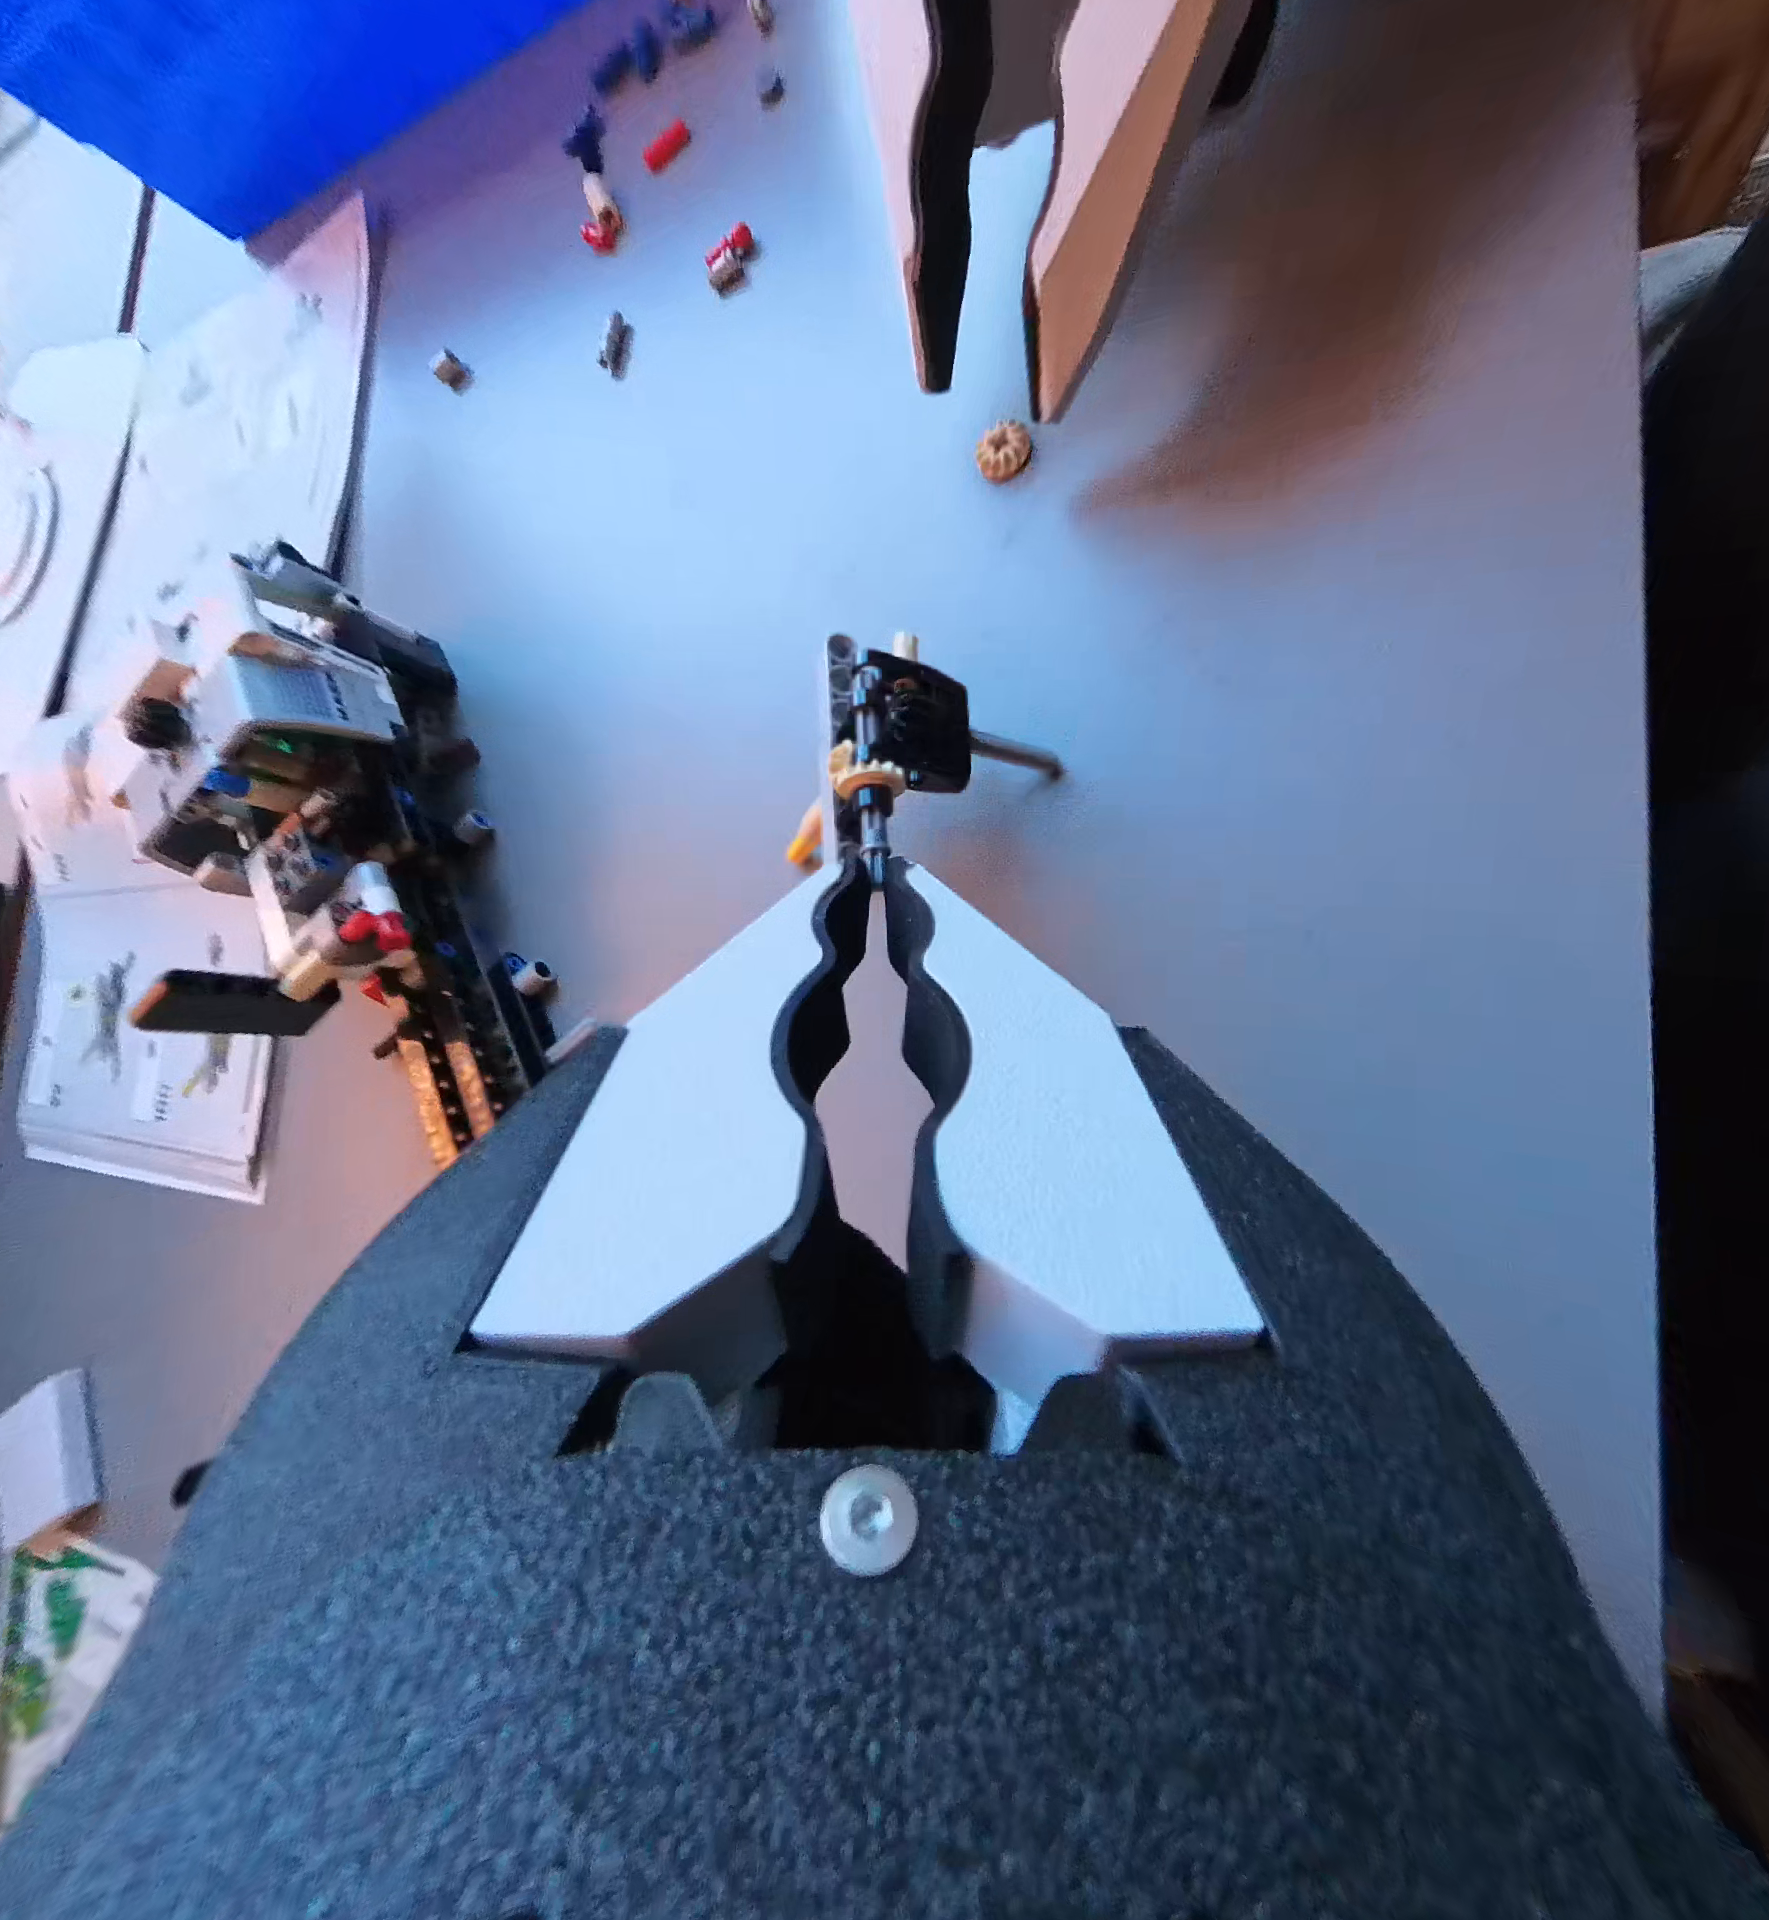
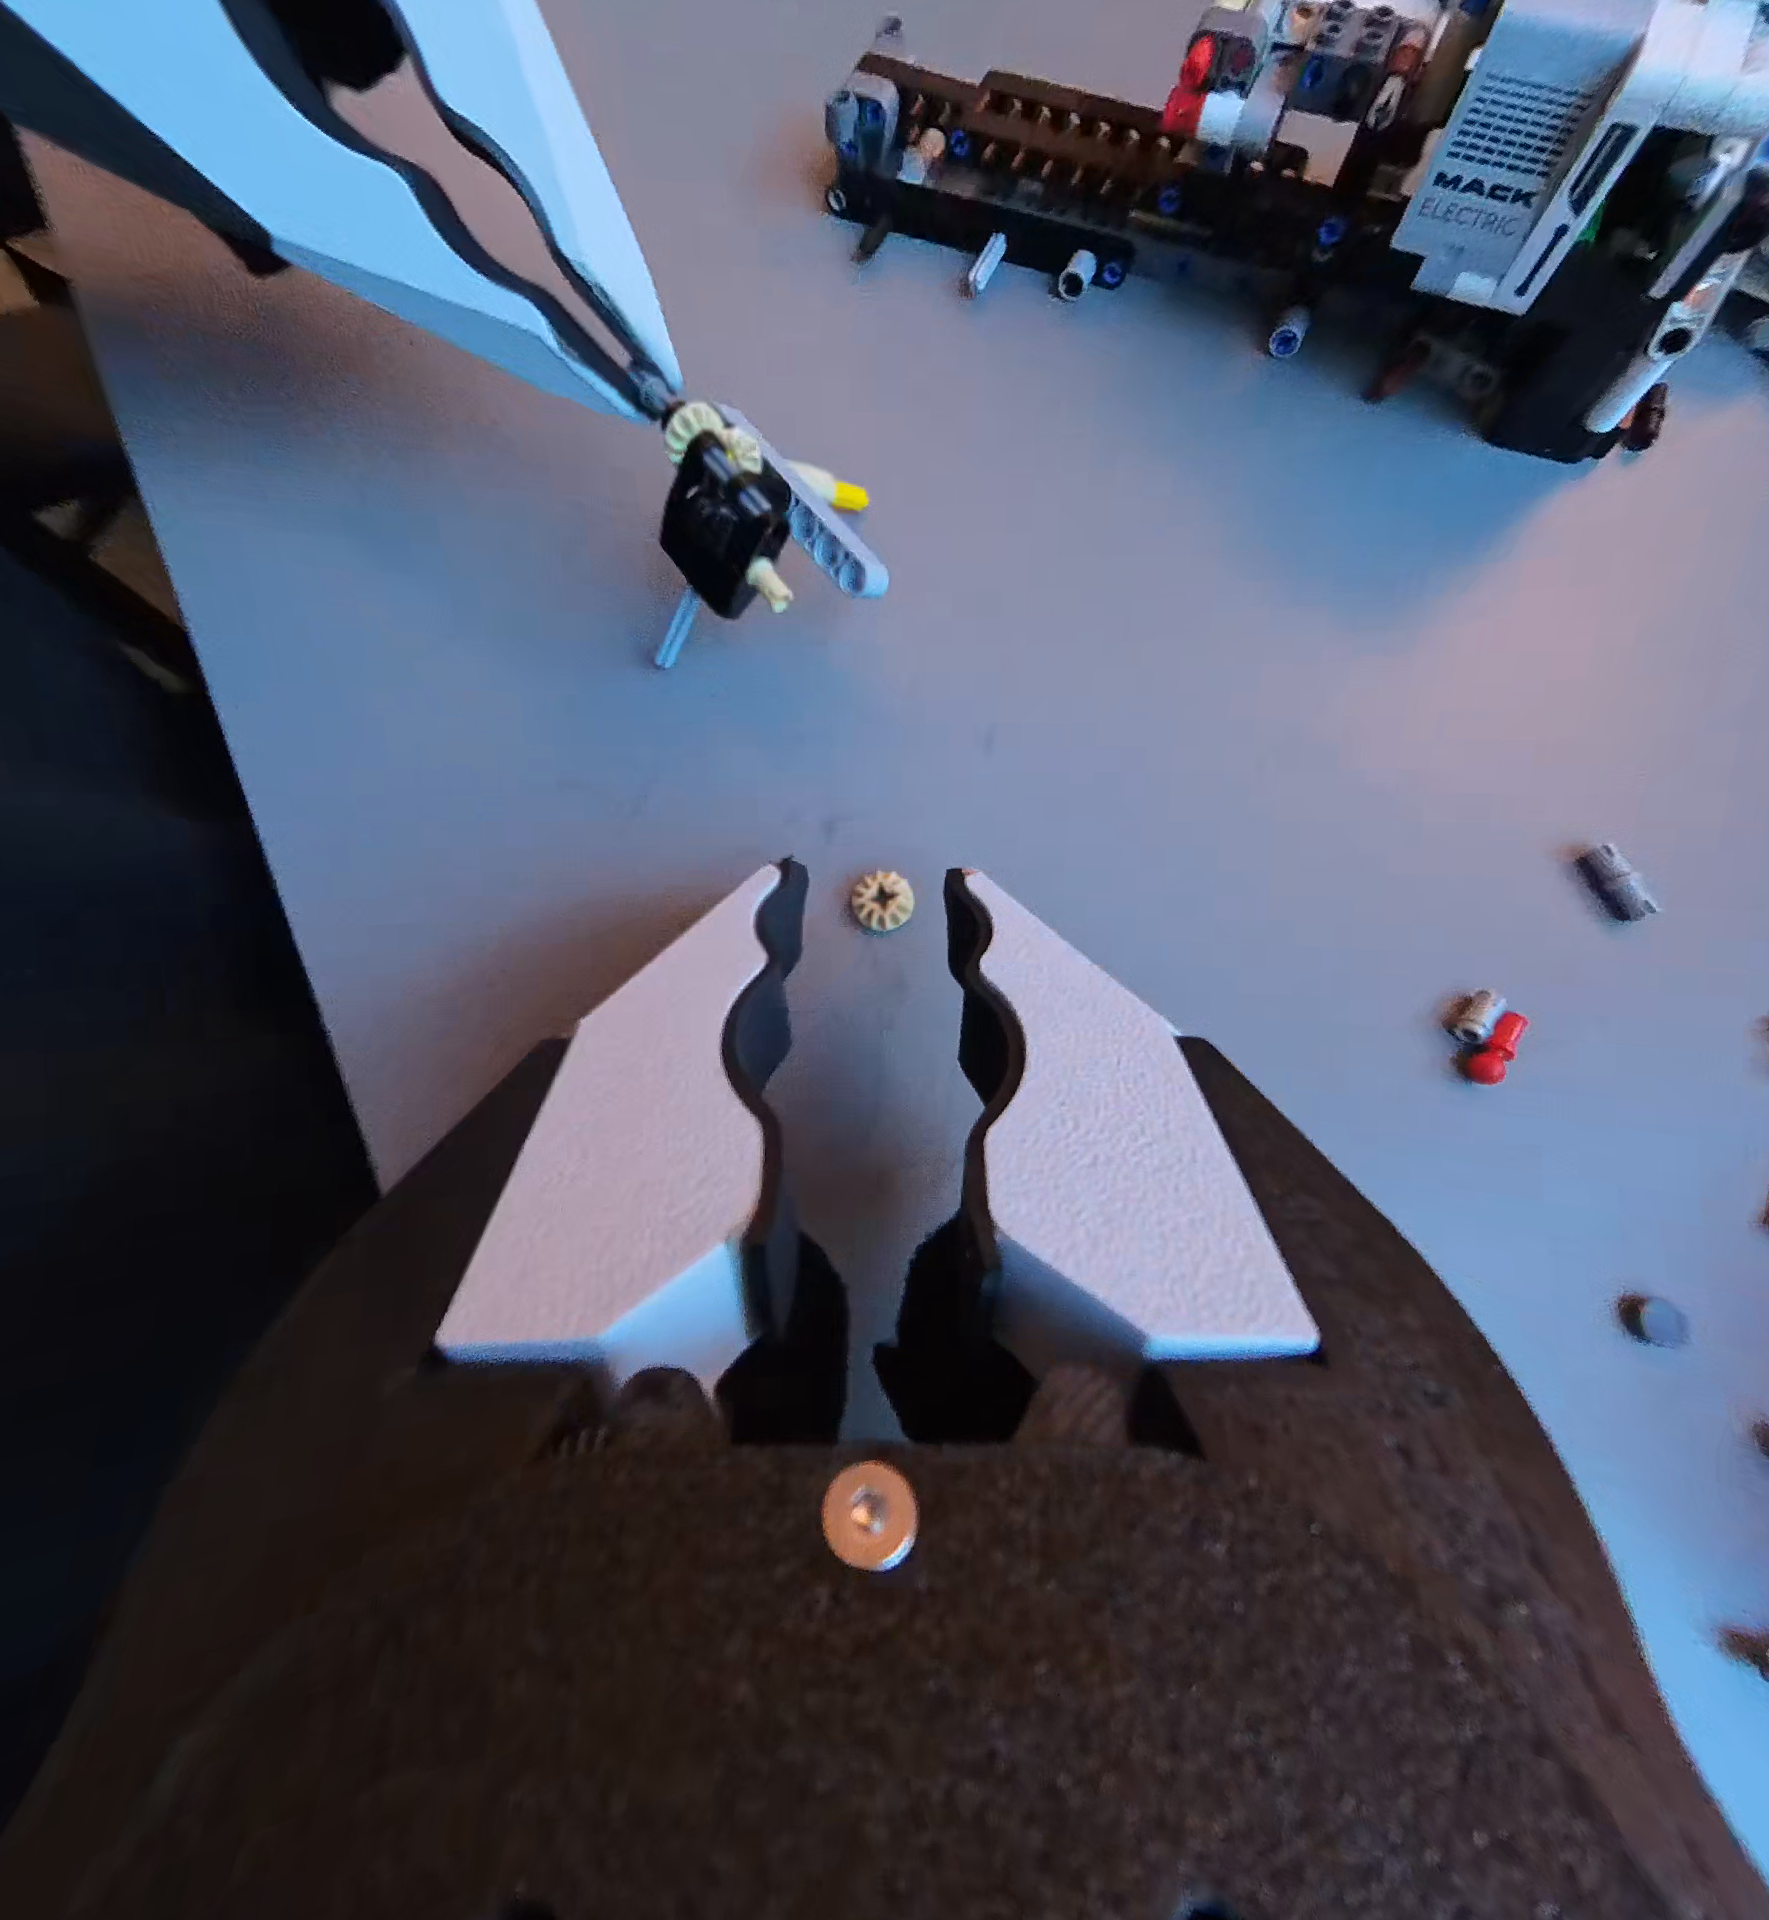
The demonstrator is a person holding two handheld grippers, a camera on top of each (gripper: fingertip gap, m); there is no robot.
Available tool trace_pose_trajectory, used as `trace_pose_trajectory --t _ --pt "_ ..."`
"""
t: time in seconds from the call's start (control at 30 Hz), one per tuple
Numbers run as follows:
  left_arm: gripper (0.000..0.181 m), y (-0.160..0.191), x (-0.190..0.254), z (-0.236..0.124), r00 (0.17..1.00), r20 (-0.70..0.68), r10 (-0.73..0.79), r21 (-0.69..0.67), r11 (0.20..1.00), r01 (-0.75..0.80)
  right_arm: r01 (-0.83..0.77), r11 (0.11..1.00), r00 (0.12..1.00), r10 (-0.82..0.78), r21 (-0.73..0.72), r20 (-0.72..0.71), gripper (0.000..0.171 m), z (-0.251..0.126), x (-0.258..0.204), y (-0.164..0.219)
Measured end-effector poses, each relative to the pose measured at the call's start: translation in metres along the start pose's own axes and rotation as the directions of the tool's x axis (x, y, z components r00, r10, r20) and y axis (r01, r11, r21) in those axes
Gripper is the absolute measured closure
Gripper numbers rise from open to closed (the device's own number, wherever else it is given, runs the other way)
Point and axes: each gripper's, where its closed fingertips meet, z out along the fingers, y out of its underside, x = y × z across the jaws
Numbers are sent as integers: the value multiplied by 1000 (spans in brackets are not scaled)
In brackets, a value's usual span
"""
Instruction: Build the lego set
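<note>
The pale grey desk [image 2: 1223, 675] carries everything, and its edges run out of both views. At its far right in the right wrist view stands the half-built white-and-black brick truck on a long dark beam chassis [image 2: 1379, 177]; its top and right end are cut off, and in the left wrist view it is blurred. An open white instruction booklet [image 1: 153, 1039] lies beside it, partly hidden under the model, its pages too soft to read.

The left tool [image 1: 875, 868] is clenched on the thin black axle end of a small black-and-grey sub-assembly with tan gears and a grey holed beam [image 1: 890, 727], which hangs out from its tips; a yellow pin is half hidden behind the beam. Whether it touches the desk cannot be told.

The right tool [image 2: 875, 873] is released, its tips standing either side of a loose tan toothed gear wheel [image 2: 881, 900] lying flat on the desk, not touching it.

Small red, grey and blue loose pieces [image 2: 1488, 1039] are scattered to the right, several blurred or cut off at the edge.
</note>
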Motion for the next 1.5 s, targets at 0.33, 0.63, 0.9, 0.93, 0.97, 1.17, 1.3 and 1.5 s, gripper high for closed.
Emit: trace_pose_trajectory --t 0.33,0.63,0.9,0.93,0.97,1.17,1.3,1.5 --pt "180 20 16 18 997 -13 -79 -94 993 77 21 999 999 -23 -46 -30 155 11 0 8" --pt "158 10 9 3 938 -94 -333 -10 943 333 109 994 990 -109 -12 -93 160 10 -4 -3" --pt "158 -58 7 -14 503 -634 -587 94 587 804 408 885 901 -351 225 -255 160 2 -40 -85" --pt "159 -59 3 -15 460 -662 -592 89 548 832 422 877 893 -358 230 -273 160 2 -39 -87" --pt "162 -58 0 -17 432 -678 -594 87 519 850 427 872 892 -361 241 -274 160 1 -40 -88" --pt "167 -65 -2 -26 355 -752 -556 82 454 887 474 851 866 -404 225 -293 160 1 -44 -90" --pt "180 -69 2 -26 334 -773 -540 69 452 890 480 844 868 -417 240 -270 160 2 -51 -92" --pt "181 -63 -4 -36 439 -754 -488 154 518 841 70 919 993 -100 389 58 150 -8 -53 -92"
